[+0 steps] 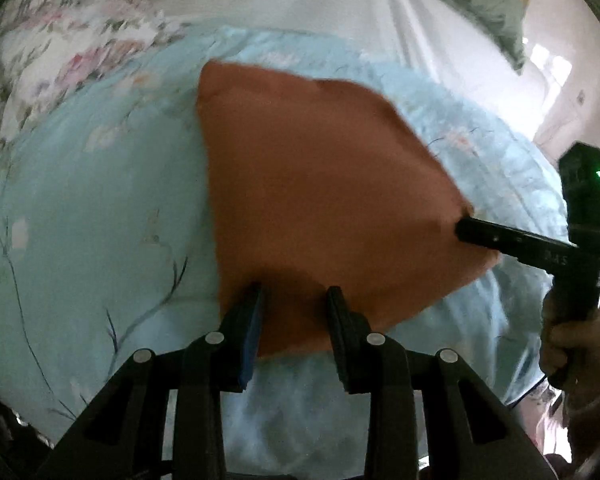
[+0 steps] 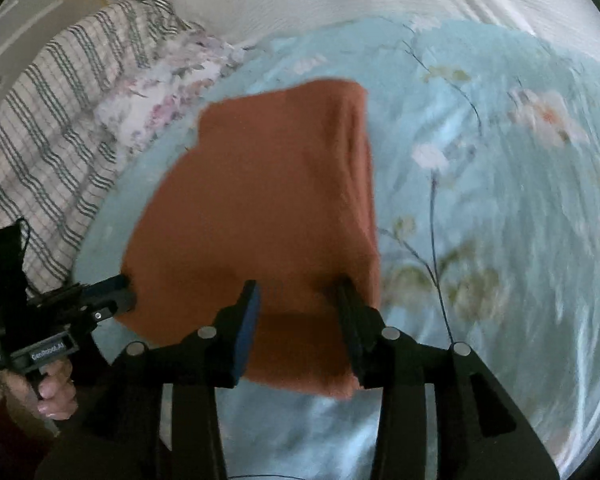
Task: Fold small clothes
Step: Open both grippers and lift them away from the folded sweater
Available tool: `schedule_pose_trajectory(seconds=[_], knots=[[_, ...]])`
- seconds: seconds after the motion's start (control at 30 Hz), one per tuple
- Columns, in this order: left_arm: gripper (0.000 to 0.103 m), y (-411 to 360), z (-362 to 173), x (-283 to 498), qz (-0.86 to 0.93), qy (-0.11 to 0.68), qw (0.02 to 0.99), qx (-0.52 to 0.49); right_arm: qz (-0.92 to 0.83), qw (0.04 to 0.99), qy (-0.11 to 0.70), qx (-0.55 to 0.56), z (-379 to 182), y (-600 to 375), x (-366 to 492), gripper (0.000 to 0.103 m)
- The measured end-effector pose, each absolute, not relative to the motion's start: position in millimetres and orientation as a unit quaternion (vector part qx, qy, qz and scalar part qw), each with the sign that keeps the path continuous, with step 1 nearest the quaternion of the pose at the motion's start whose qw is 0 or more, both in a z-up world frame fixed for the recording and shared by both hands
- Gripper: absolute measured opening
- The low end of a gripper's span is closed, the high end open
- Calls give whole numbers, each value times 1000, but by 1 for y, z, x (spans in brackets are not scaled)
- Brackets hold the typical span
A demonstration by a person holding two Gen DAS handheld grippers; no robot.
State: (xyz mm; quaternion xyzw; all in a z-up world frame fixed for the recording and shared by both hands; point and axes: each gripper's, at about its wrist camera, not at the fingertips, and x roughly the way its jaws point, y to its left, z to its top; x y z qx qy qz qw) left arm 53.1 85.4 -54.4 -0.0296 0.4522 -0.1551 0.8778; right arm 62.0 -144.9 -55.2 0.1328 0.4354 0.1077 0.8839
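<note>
1. The rust-orange knit cloth fills the centre of both wrist views and lies on the pale blue floral quilt. Motion blur softens everything.
2. Your left gripper sits at the bottom centre of its own view. Its jaws stand apart, with the near edge of the cloth between them. Whether the pads press the fabric, I cannot tell.
3. Your right gripper is at the bottom centre of its view. Its jaws also stand apart around the near edge of the cloth, and the grip cannot be read.
4. In the left view, the right gripper's fingertip touches the cloth's right corner, at the right of the frame.
5. A striped white-and-green blanket lies at the upper left of the right view, beside a pink floral fabric.
6. Your hand grips the handle at the lower left.
</note>
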Motion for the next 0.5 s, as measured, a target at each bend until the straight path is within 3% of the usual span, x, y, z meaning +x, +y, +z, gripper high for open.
schedule_pose_trajectory(seconds=[0.5], knots=[[34,86,-62,46,-135,438,888,-42,98,890,412,168,-63,-160,48,41]])
